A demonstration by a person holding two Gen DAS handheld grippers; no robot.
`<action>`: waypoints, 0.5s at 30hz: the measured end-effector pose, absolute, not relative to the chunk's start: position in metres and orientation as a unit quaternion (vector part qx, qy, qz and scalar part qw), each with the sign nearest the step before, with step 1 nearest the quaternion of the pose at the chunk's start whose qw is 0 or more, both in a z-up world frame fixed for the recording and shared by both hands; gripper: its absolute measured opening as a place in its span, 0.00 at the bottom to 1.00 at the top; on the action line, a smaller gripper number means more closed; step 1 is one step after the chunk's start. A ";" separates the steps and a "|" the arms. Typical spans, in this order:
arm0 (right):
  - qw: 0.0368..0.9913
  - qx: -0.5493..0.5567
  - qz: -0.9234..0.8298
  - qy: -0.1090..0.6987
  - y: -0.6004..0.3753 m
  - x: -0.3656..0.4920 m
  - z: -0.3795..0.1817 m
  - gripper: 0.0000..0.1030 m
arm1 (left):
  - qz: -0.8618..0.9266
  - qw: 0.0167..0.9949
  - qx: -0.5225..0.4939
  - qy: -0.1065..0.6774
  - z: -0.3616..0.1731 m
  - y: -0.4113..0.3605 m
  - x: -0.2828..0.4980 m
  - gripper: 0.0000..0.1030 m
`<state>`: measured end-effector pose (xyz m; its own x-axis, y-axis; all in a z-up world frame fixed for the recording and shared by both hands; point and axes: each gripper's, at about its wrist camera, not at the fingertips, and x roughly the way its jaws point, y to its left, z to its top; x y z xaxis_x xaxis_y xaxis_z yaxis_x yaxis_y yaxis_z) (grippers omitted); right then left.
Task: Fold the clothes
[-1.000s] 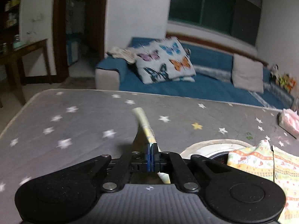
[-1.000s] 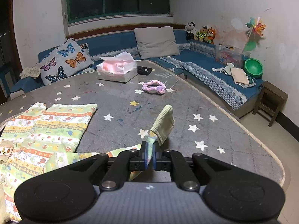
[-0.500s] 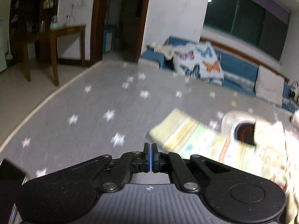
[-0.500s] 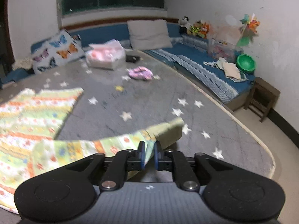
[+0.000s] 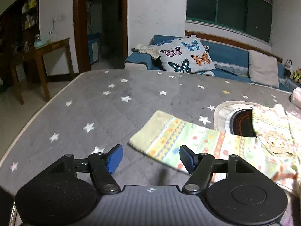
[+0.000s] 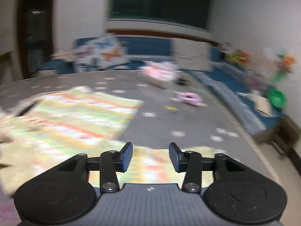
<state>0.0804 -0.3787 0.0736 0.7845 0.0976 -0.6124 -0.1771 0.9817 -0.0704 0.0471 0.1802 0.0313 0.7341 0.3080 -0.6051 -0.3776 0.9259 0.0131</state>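
Note:
A child's garment with yellow, green and orange stripes lies flat on the grey star-patterned table. Its sleeve (image 5: pixel 180 137) with a pale green cuff stretches out left in the left wrist view. My left gripper (image 5: pixel 150 159) is open and empty, just in front of that sleeve. In the blurred right wrist view the garment's body (image 6: pixel 75 116) lies at left and another sleeve (image 6: pixel 150 162) lies under my open, empty right gripper (image 6: pixel 150 157).
A round pale mat with a dark centre (image 5: pixel 239 120) lies partly under the garment. A pink tissue box (image 6: pixel 160 73) and a pink hair tie (image 6: pixel 190 97) lie farther back. The table edge (image 5: pixel 37 114) runs along the left; a blue sofa (image 5: pixel 225 56) stands behind.
Both grippers were shut on the sleeve cuffs and held them up. They lowered the sleeves flat onto the table and have opened and let go. The right gripper is still moving.

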 end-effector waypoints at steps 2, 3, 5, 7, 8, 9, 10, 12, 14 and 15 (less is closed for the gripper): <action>0.934 -0.075 0.131 0.324 -0.351 0.079 0.073 0.43 | 0.189 0.928 -0.039 0.318 0.027 0.181 0.059 0.68; 0.929 -0.083 0.160 0.324 -0.336 0.078 0.072 0.43 | 0.193 0.927 -0.035 0.320 0.025 0.182 0.063 0.68; 0.915 -0.098 0.218 0.325 -0.307 0.075 0.070 0.43 | 0.199 0.924 -0.028 0.325 0.022 0.186 0.071 0.68; 0.900 -0.110 0.271 0.324 -0.279 0.073 0.068 0.44 | 0.203 0.922 -0.029 0.328 0.019 0.191 0.077 0.68; 0.892 -0.116 0.293 0.323 -0.264 0.070 0.067 0.46 | 0.205 0.921 -0.030 0.329 0.017 0.193 0.079 0.67; 0.885 -0.122 0.314 0.322 -0.249 0.068 0.066 0.47 | 0.205 0.921 -0.031 0.331 0.016 0.196 0.079 0.67; 0.877 -0.127 0.333 0.322 -0.237 0.067 0.065 0.47 | 0.204 0.920 -0.034 0.333 0.014 0.199 0.079 0.67; 0.862 -0.136 0.365 0.324 -0.213 0.064 0.062 0.47 | 0.201 0.919 -0.039 0.338 0.010 0.203 0.082 0.66; 0.849 -0.152 0.389 0.325 -0.191 0.060 0.059 0.48 | 0.198 0.918 -0.040 0.342 0.006 0.205 0.082 0.66; 0.843 -0.161 0.398 0.325 -0.182 0.056 0.056 0.48 | 0.195 0.918 -0.040 0.343 0.005 0.206 0.083 0.63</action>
